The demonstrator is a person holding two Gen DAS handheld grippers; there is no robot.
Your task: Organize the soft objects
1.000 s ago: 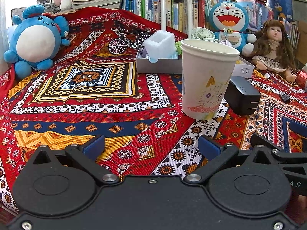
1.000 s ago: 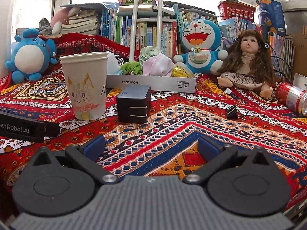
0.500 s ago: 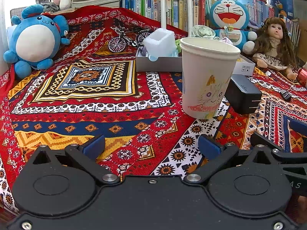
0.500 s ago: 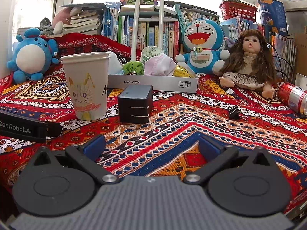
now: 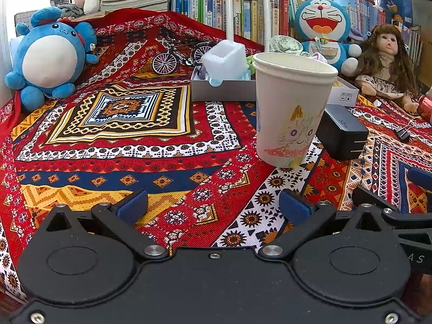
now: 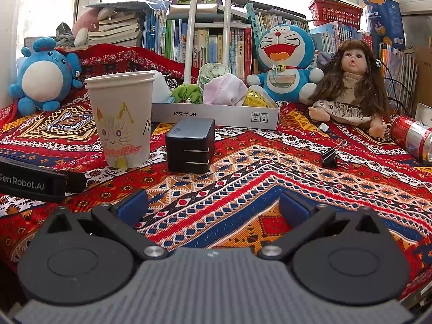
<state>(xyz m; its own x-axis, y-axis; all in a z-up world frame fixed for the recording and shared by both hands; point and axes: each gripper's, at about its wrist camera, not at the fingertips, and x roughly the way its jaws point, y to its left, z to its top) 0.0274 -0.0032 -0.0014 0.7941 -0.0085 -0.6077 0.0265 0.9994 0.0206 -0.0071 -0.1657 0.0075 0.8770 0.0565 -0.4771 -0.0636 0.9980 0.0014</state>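
A shallow white cardboard box [image 6: 216, 113] stands at the back of the patterned cloth, holding a pink cloth [image 6: 225, 93], a green scrunchie [image 6: 187, 93], a gold item [image 6: 256, 100] and a white foam piece [image 5: 224, 56]. A blue round plush [image 5: 51, 59] sits far left, a Doraemon plush [image 6: 283, 64] and a doll [image 6: 353, 91] at the back right. My left gripper [image 5: 213, 206] is open low over the cloth, in front of the paper cup [image 5: 291, 113]. My right gripper [image 6: 213, 208] is open too, empty, in front of the black charger [image 6: 190, 145].
A binder clip [image 6: 330, 156] and a red can [image 6: 411, 137] lie at the right. A toy bicycle [image 5: 181, 54] stands behind the box. Books line the shelf behind. The left gripper's body [image 6: 35, 181] shows at the right wrist view's left edge.
Both grippers have drifted slightly; the scene sits a little lower in the left view. Nothing was grasped or moved.
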